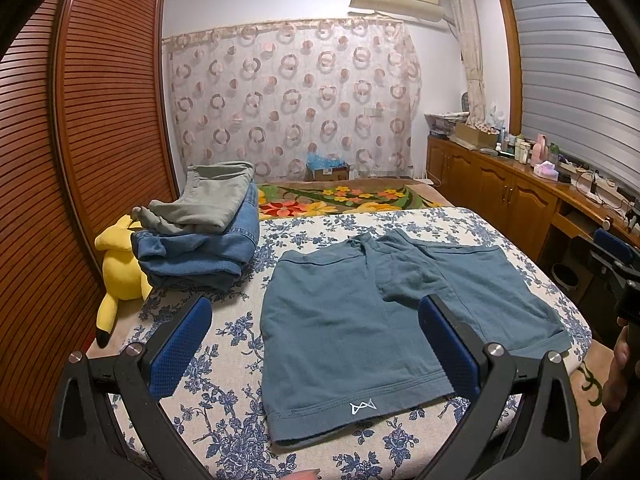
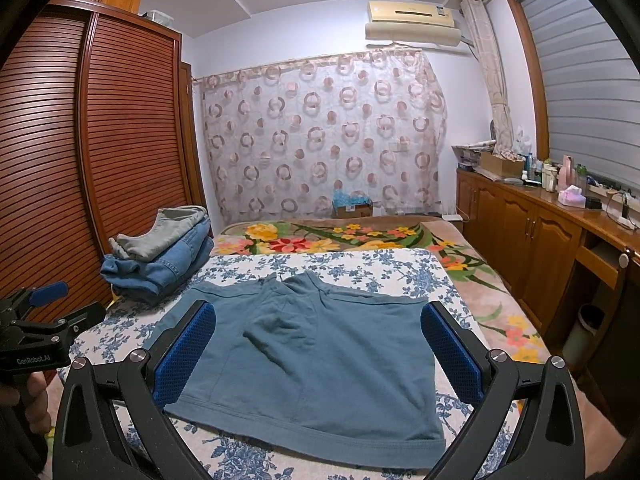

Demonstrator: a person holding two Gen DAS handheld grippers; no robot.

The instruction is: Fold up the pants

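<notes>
Far left: wooden slatted wardrobe. At its foot, a yellow plush toy lies against the bed's left edge.

Left, on the bed: stack of folded trousers, grey pair on top of blue denim, just beside the far-left corner of the shorts but apart from them.

Centre: teal shorts, the task's item. They lie flat on the blue-flowered bed cover, waistband far, leg hems near, not yet folded. The cloth is soft knit with a stitched hem band and a small white logo at the near hem. The crotch area is rumpled, with a diagonal crease. The right leg reaches close to the bed's right edge.

Left hand-held gripper: jaws wide apart, holding nothing, hovering over the near left leg.

Right hand-held gripper: jaws likewise spread, empty, over the near hem. Whether either pad touches the cloth is hard to tell through the fisheye.

Right: wooden cabinet run carrying bottles and boxes.

Risks, as judged: the central rumple could be folded in and leave a lumpy, uneven fold. A pinch taking only the top layer would leave the under layer behind. Dragging could slide the thin cloth or pull the right leg off the bed edge.
</notes>
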